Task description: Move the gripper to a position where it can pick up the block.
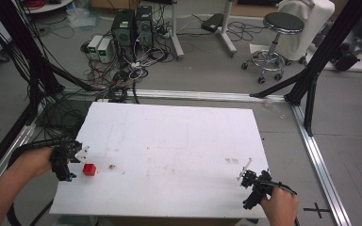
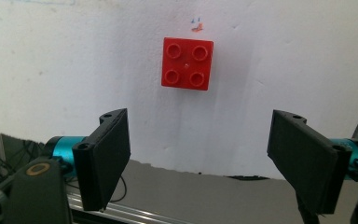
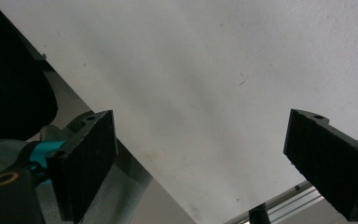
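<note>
Left gripper (image 1: 78, 162): held at the table's left edge, jaws spread wide with nothing between them; in the left gripper view (image 2: 198, 154) the two black jaws stand well apart, short of the brick.
Right gripper (image 1: 246, 175): held near the table's front right corner, jaws spread wide and empty; in the right gripper view (image 3: 200, 161) bare white tabletop lies between them.
Red brick (image 1: 90, 169): a small square toy building brick, bright red, lying flat on the table just beside the left gripper; in the left gripper view (image 2: 187, 64) its top shows four round studs in a two-by-two grid.
Marks by the brick (image 2: 196, 25): small blue and orange pen marks on the tabletop just beyond it.
Table (image 1: 179, 141): white rectangular top, scuffed, with a small dark speck (image 1: 111, 165) near the brick.
Path to the brick: bare tabletop between the left jaws and the brick.
Surroundings: grey floor with tangled black cables (image 1: 118, 75), two computer towers (image 1: 132, 26), a round black stool (image 1: 275, 37) on castors, and black frame struts (image 1: 320, 52) around the table.
</note>
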Action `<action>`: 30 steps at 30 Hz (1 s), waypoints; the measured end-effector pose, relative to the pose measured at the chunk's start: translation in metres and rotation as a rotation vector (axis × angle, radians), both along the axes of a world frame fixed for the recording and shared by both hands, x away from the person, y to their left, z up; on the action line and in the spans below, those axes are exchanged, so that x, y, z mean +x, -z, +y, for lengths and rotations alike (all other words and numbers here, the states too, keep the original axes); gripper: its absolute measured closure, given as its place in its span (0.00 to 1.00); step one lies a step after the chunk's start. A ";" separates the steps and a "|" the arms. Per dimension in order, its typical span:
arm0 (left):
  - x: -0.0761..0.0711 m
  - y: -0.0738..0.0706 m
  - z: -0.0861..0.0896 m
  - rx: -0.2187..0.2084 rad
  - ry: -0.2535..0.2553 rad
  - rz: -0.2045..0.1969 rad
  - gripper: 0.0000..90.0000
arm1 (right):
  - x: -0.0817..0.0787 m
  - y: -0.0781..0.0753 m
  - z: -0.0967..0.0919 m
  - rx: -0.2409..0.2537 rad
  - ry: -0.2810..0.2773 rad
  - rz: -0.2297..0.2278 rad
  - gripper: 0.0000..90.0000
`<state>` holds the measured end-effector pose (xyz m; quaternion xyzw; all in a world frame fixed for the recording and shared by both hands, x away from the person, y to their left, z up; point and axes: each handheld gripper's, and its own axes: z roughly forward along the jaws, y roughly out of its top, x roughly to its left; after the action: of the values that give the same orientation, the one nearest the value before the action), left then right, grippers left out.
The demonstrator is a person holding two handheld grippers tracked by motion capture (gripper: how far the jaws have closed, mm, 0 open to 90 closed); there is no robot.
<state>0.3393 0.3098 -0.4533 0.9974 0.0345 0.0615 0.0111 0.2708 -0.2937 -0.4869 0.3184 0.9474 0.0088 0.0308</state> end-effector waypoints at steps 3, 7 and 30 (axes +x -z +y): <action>0.003 0.004 -0.002 -0.002 0.022 0.011 0.24 | 0.000 0.000 0.000 0.000 -0.003 0.006 0.10; 0.010 0.007 -0.003 -0.003 0.039 0.048 0.24 | 0.000 0.000 0.000 0.001 0.000 0.001 0.10; 0.024 0.032 -0.015 0.012 0.092 0.092 0.24 | 0.000 0.002 0.001 -0.007 -0.002 0.012 0.10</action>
<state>0.3633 0.2943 -0.4856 0.9998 -0.0114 0.0154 0.0063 0.2712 -0.2922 -0.4886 0.3176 0.9478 0.0037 0.0262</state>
